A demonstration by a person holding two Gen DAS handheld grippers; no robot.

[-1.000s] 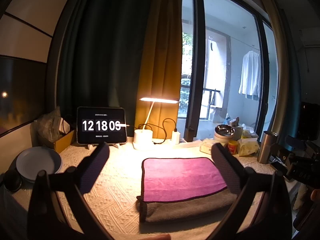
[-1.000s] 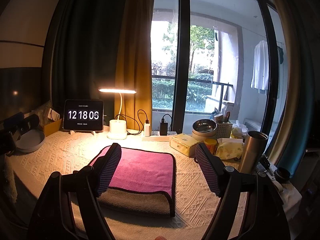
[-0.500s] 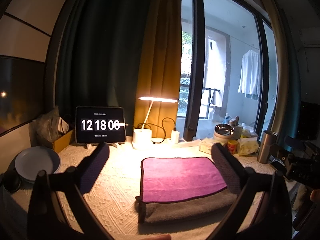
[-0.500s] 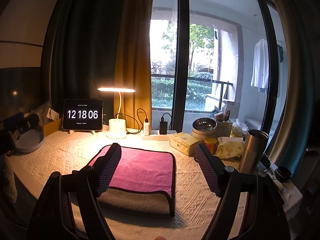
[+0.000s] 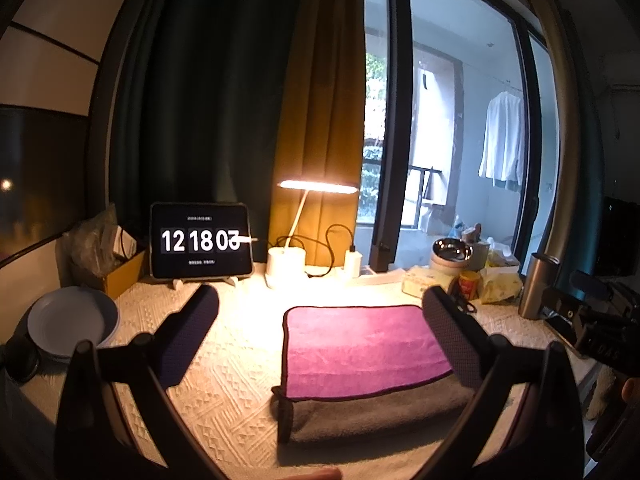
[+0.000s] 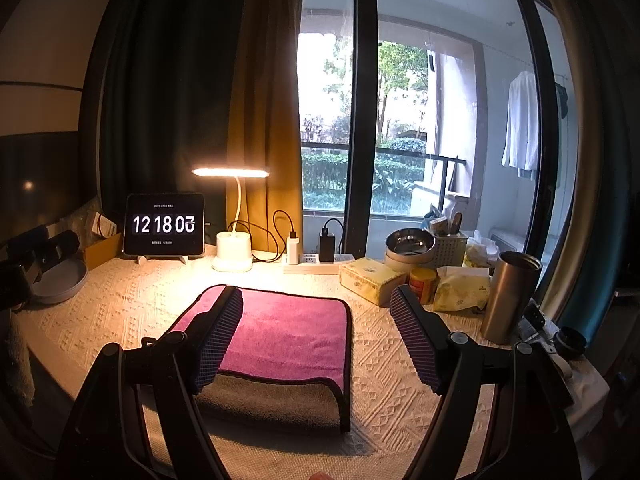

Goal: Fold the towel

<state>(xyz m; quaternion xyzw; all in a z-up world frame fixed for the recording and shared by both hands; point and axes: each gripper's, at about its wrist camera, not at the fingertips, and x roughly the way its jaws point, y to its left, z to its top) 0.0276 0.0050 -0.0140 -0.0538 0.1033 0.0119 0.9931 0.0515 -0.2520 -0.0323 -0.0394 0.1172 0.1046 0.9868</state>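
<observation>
A folded towel, magenta on top with a grey layer showing along its near edge, lies flat on the white textured tablecloth. It also shows in the right wrist view. My left gripper is open and empty, held above the table in front of the towel's left part. My right gripper is open and empty, held above the towel's right part. Neither gripper touches the towel.
A tablet clock, a lit desk lamp and chargers stand at the back. A grey plate sits at the left. A tissue box, steel bowl, small can and steel tumbler crowd the right.
Both grippers stay almost still and open. The towel has not moved. The clock has ticked on from 12:18:06.
</observation>
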